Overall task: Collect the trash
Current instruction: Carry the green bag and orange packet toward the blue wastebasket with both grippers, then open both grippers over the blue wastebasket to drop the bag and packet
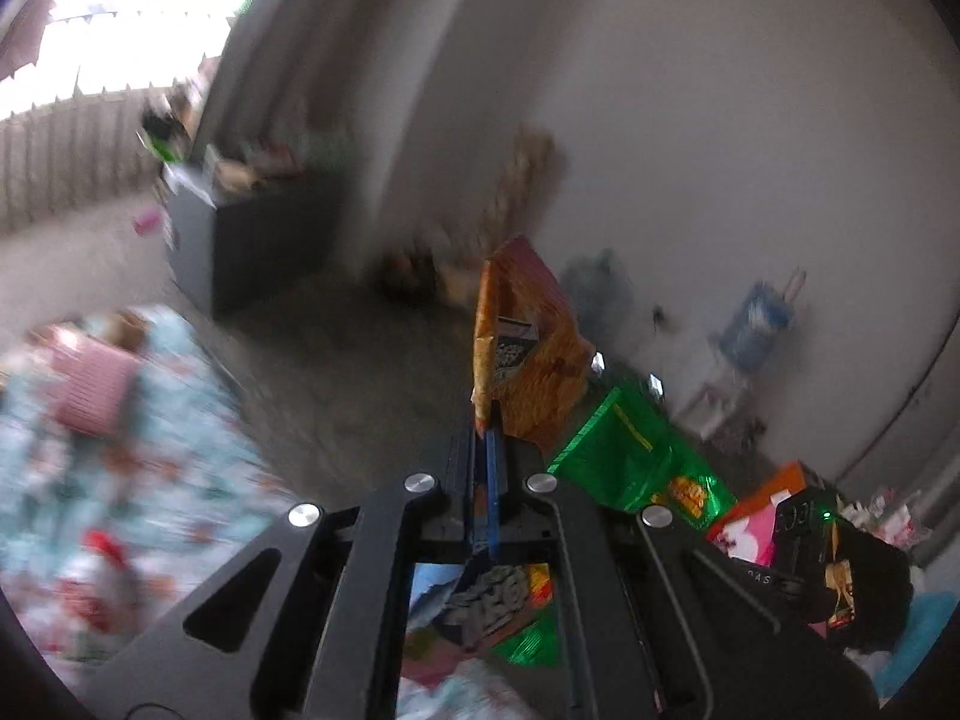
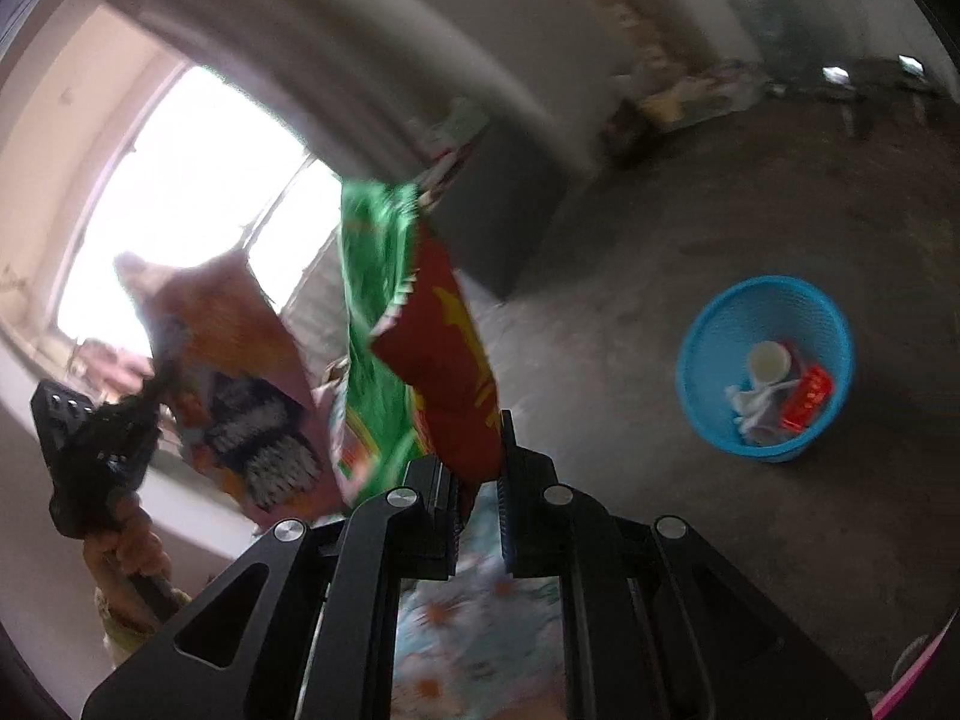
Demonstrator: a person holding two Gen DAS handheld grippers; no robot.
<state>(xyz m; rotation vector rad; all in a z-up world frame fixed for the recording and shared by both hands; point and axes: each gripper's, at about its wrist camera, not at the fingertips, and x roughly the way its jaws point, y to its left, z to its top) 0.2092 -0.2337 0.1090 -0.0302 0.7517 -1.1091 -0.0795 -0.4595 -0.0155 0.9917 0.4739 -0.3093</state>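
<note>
My left gripper (image 1: 485,438) is shut on an orange snack bag (image 1: 528,348), held upright in the air. It shows in the right wrist view as an orange-pink bag (image 2: 240,384) at the left, with the left gripper body (image 2: 90,450) beside it. My right gripper (image 2: 480,468) is shut on a red wrapper (image 2: 450,360) and a green wrapper (image 2: 378,300), both lifted. In the left wrist view the right gripper's body (image 1: 840,564) holds the green wrapper (image 1: 636,456). A blue mesh trash basket (image 2: 702,354) stands on the floor at the right, holding a cup and a red packet.
A floral sheet (image 1: 120,480) covers a bed at the lower left. A dark cabinet (image 1: 252,240) stands by the wall. A water jug (image 1: 756,324) on a stand is by the right wall. The grey floor (image 2: 660,210) lies around the basket.
</note>
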